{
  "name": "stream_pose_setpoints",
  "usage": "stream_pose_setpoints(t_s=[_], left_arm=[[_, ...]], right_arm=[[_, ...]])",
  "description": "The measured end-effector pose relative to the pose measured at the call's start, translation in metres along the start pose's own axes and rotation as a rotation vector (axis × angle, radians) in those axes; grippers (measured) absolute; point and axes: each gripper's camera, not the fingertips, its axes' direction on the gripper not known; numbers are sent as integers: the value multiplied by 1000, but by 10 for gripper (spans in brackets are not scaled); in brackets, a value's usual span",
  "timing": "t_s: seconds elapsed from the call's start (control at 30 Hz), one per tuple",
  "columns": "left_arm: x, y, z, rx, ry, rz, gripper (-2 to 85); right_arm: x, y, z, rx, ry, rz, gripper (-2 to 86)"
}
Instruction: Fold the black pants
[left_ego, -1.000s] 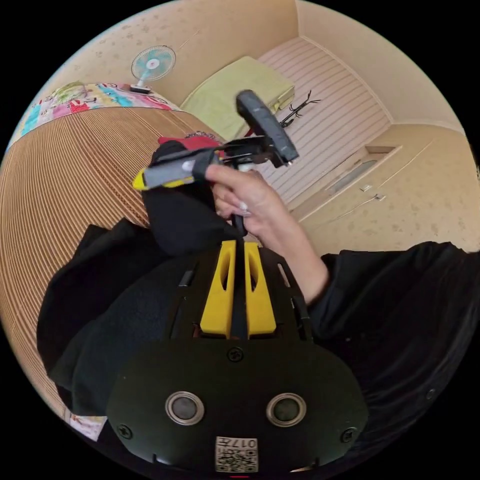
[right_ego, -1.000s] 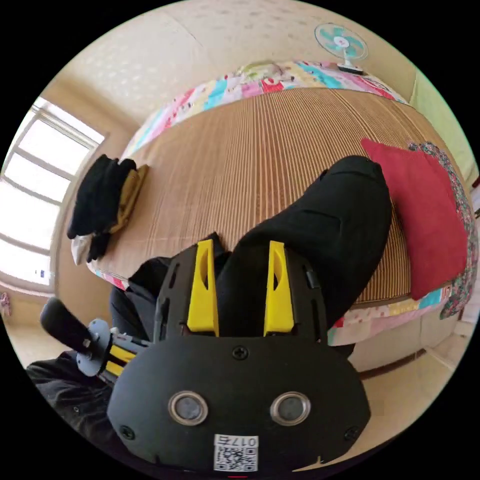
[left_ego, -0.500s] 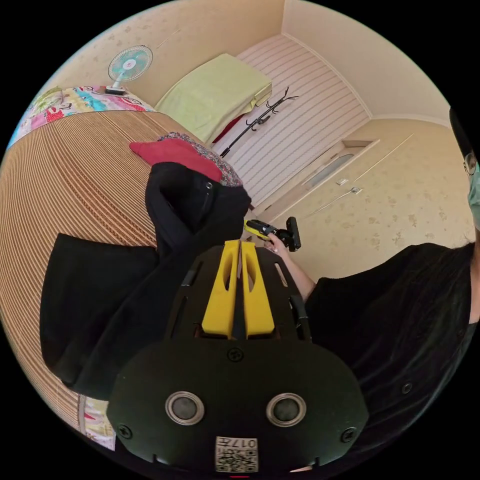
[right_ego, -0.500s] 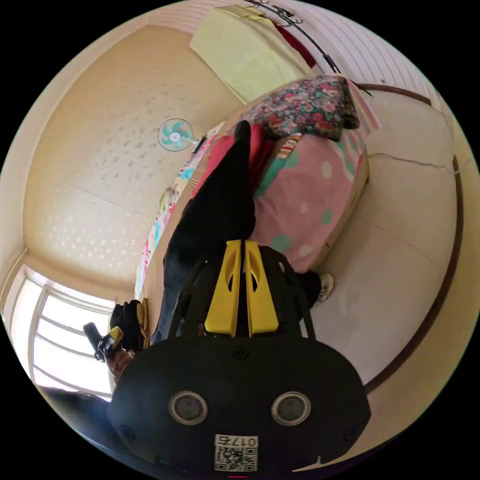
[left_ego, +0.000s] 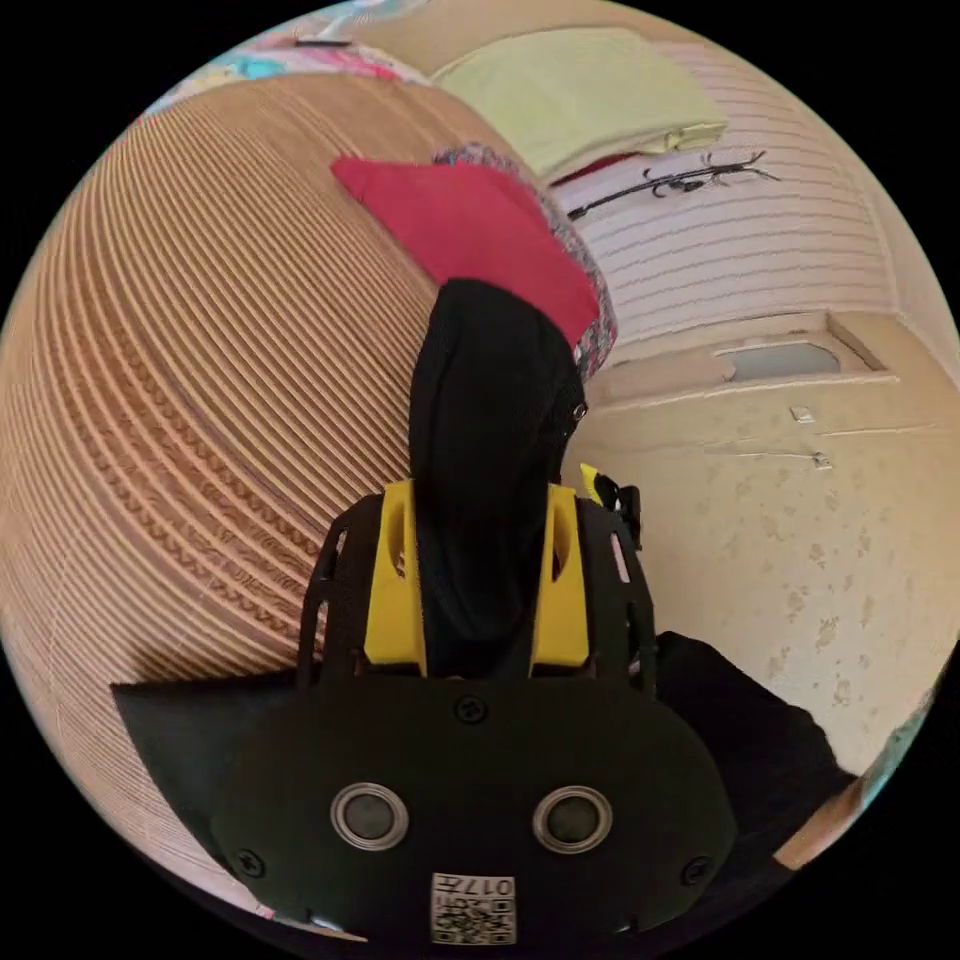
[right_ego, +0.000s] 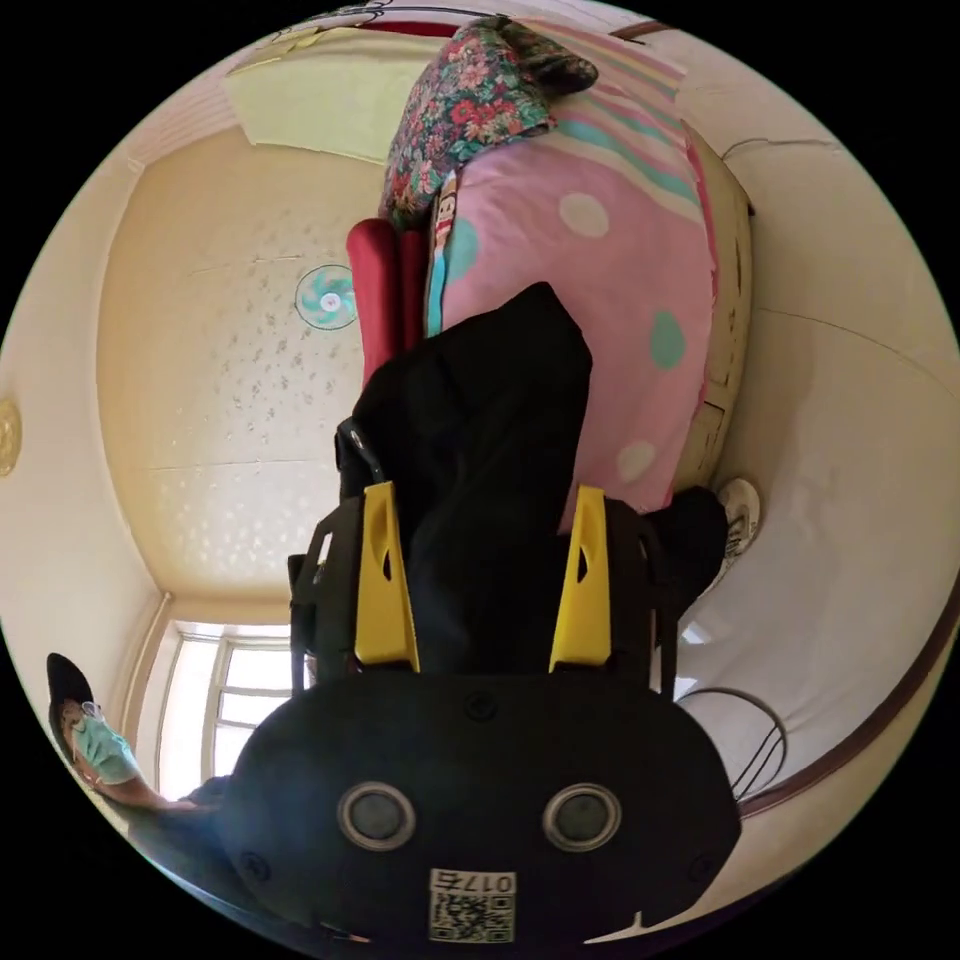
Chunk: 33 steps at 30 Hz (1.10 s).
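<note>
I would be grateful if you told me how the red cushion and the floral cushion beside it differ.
In the left gripper view, the red cushion is plain and the floral cushion is patterned. The red cushion shows a broad face, while the floral cushion peeks out from behind it. Both rest on the bed's striped mat.

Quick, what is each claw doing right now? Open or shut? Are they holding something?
Left claw: jaws apart, black pants lying between them; a real grip cannot be told.
Right claw: jaws apart, black pants between them too; grip cannot be told.
</note>
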Motion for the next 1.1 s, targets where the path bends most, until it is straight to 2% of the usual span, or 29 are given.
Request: stream_pose_setpoints(t_s=[0.03, 0.07, 0.17, 0.2, 0.23, 0.27, 0.33, 0.37, 0.43, 0.47, 0.53, 0.57, 0.63, 0.73, 0.8, 0.97, 1.07, 1.1], left_arm=[[-2, 3, 8, 15, -14, -18, 84], [0, 8, 9, 28, -16, -4, 78], [34, 55, -25, 129, 117, 296, 55], [53, 85, -51, 194, 122, 412, 52], [69, 116, -79, 266, 91, 459, 51], [75, 132, -95, 314, 96, 473, 50], [96, 201, -167, 571, 206, 528, 49], [101, 220, -187, 648, 234, 550, 49], [135, 305, -262, 934, 320, 748, 49], [146, 327, -279, 989, 318, 808, 49], [198, 398, -329, 1124, 169, 897, 49], [212, 412, -338, 1149, 114, 885, 49], [271, 470, -356, 1279, -111, 923, 49], [331, 522, -369, 1365, -200, 957, 49], [356, 536, -378, 1399, -209, 944, 50], [418, 559, -380, 1515, -417, 975, 51], [431, 534, -409, 1469, -385, 917, 52], [428, 509, -429, 1438, -368, 865, 52]], right_arm=[[7, 2, 2, -29, 37, 71, 147], [6, 6, -2, -26, 67, 88, 123], [-38, 51, -51, 91, -14, -72, 64], [-67, 76, -74, 119, -106, -231, 56], [-98, 100, -88, 89, -204, -421, 50], [-112, 111, -92, 73, -248, -506, 47], [-168, 156, -108, 60, -455, -800, 38], [-181, 167, -114, 73, -527, -873, 36], [-225, 201, -133, 106, -872, -1112, 29], [-236, 205, -135, 98, -942, -1148, 28], [-293, 223, -137, 40, -1077, -1237, 26], [-309, 229, -136, 21, -1087, -1264, 26], [-372, 261, -137, -26, -1118, -1359, 25], [-432, 309, -154, 49, -1147, -1500, 26], [-464, 325, -157, 47, -1149, -1525, 26], [-527, 366, -158, 113, -1140, -1561, 31], [-567, 378, -137, 178, -965, -1510, 38], [-590, 377, -116, 207, -822, -1480, 41]])
